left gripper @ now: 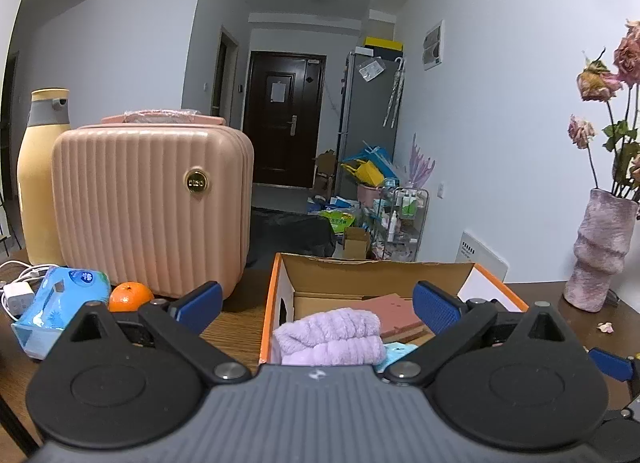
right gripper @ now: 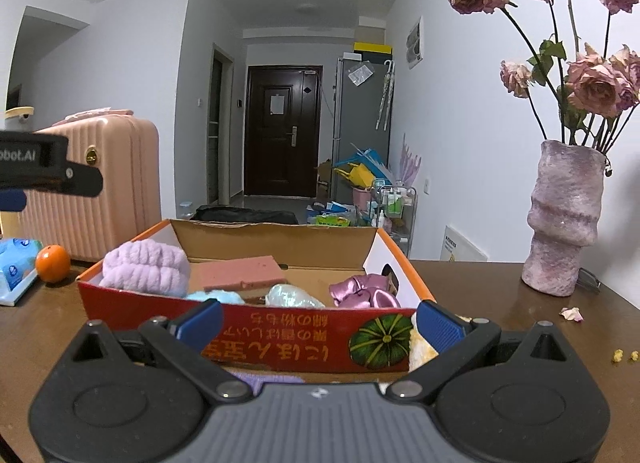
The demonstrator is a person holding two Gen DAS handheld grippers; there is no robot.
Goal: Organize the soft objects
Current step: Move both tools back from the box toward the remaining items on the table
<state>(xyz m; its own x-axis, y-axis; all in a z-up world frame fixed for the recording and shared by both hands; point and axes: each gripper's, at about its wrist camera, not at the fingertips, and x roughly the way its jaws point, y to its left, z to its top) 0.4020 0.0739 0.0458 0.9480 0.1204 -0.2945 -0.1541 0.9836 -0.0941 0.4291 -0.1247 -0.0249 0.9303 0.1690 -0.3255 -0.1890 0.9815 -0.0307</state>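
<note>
Both tongs, left gripper [left gripper: 318, 299] and right gripper [right gripper: 318, 321], stood wide, empty; fluffy lilac towel [right gripper: 146, 269] apparently already sorted into orange-rimmed cardboard box [right gripper: 280, 327].

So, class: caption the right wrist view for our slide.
Open right gripper faces a cardboard box holding a lilac towel.

Towel [right gripper: 146, 269] in box [right gripper: 304, 333], orange [right gripper: 53, 263] and suitcase [right gripper: 96, 187] left of box, vase [right gripper: 562, 219] right.

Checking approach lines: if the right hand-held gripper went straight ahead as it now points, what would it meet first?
Probably the near red wall of the cardboard box, right ahead of the open right hand-held gripper; depth is unclear.
</note>
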